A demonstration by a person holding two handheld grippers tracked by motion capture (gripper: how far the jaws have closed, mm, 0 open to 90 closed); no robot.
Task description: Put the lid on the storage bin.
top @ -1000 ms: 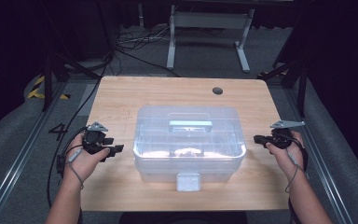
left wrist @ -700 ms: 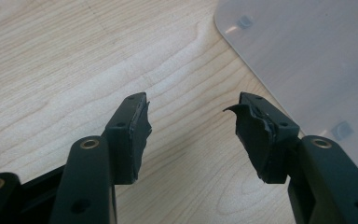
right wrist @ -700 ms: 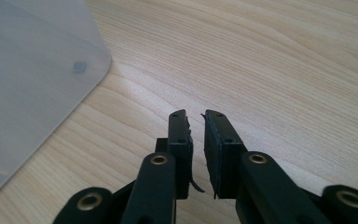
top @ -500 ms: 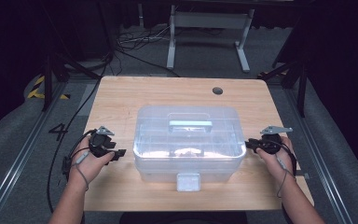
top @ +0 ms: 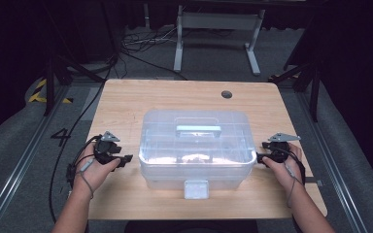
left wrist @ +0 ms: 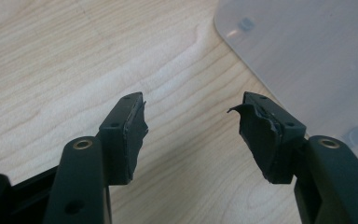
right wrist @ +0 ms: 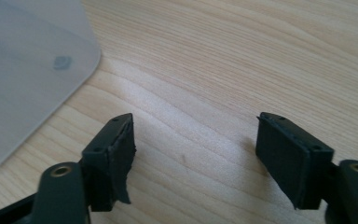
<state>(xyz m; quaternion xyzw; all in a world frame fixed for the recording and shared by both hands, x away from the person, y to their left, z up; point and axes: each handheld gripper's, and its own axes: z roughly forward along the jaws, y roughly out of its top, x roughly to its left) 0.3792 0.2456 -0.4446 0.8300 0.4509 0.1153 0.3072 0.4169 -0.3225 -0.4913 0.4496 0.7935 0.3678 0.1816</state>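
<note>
We've dropped both claws, left claw (top: pixel 126 158) and right claw (top: pixel 261 157), in beside the clear storage box (top: pixel 195 145), jaws wide, ready to lift it.

Both forearms come in from the bottom of the high view, angled slightly outward. The left hand (top: pixel 93 167) holds the left gripper (top: pixel 126 158) low, pointing inward to the right. The right hand (top: pixel 284 162) holds the right gripper (top: pixel 258 158) low, pointing inward to the left. Each gripper's jaws stand wide apart with nothing between them, as both gripper views show.
</note>
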